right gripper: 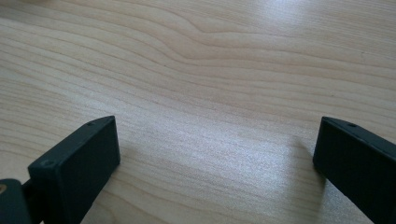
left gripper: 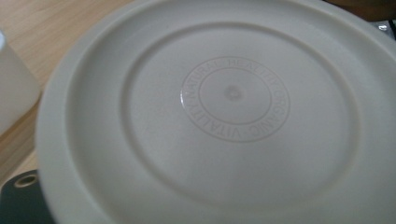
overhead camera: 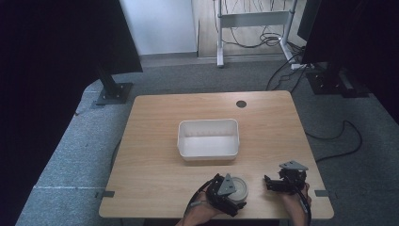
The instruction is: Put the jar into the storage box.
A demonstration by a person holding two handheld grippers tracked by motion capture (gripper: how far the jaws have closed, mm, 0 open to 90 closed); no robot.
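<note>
Close by, left gripper (overhead camera: pixel 234 194) over plate (left gripper: pixel 219 116) (beige)

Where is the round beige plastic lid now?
In the high view, the round beige plastic lid is near the table's front edge, at the left gripper, before the white tub.

A tub (overhead camera: pixel 208 138) sits mid-worktop (overhead camera: pixel 150 141). Nearer the person, at the front edge, a lid (overhead camera: pixel 240 189) lies under the left tool (overhead camera: pixel 234 200). The right tool (overhead camera: pixel 269 182) rests to the lid's right, just apart from it.
</note>
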